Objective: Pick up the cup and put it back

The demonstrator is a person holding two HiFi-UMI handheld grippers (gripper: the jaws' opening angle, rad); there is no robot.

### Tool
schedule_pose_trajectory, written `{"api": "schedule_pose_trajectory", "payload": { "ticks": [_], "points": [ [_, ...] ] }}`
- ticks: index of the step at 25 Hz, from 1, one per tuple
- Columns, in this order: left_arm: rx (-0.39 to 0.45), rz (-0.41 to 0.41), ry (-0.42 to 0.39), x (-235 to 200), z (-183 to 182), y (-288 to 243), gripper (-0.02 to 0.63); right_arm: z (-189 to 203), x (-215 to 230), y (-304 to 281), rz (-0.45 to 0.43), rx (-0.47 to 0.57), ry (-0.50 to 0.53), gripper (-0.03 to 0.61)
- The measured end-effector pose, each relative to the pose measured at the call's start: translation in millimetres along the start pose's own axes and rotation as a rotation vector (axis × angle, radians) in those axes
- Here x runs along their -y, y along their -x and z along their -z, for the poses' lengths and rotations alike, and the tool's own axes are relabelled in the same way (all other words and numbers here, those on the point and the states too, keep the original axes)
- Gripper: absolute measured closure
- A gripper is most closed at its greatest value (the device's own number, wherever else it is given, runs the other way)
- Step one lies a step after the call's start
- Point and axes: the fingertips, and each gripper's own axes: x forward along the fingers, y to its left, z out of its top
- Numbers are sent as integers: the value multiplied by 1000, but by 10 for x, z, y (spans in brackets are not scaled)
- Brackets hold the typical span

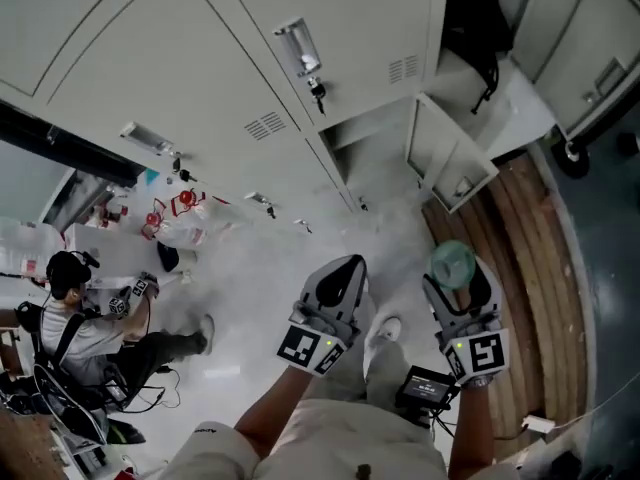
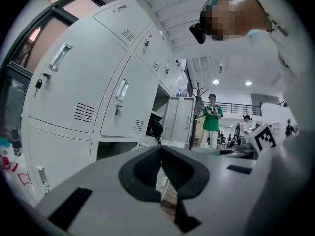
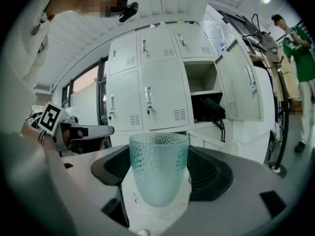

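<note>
A frosted green cup [image 3: 158, 173] with a dimpled surface stands upright between the jaws of my right gripper [image 3: 160, 157], which is shut on it. In the head view the cup [image 1: 452, 259] hangs above the pale floor in front of the white lockers [image 1: 230, 78], held in the right gripper [image 1: 457, 274]. To its left my left gripper [image 1: 344, 268] is at about the same height. In its own view the left gripper [image 2: 161, 151] has its dark jaws closed together with nothing between them.
An open locker compartment [image 1: 378, 156] with its door [image 1: 448, 160] swung out lies ahead. Another open one holds a black bag [image 3: 212, 107]. A person sits at the left [image 1: 88, 330] near a red-and-white bag [image 1: 182, 218]. Wooden flooring [image 1: 530, 268] runs on the right. A person in green [image 2: 211, 118] stands farther off.
</note>
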Motion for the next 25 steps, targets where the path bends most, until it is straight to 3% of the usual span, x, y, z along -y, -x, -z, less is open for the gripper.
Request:
{"api": "schedule_pose_trajectory", "payload": {
  "ticks": [15, 25],
  "points": [
    [87, 0, -67, 451, -919, 896, 606, -934, -888, 716, -104, 107, 65, 235],
    [140, -66, -114, 437, -1208, 1252, 606, -1143, -1323, 896, -176, 150, 95, 235]
  ]
}}
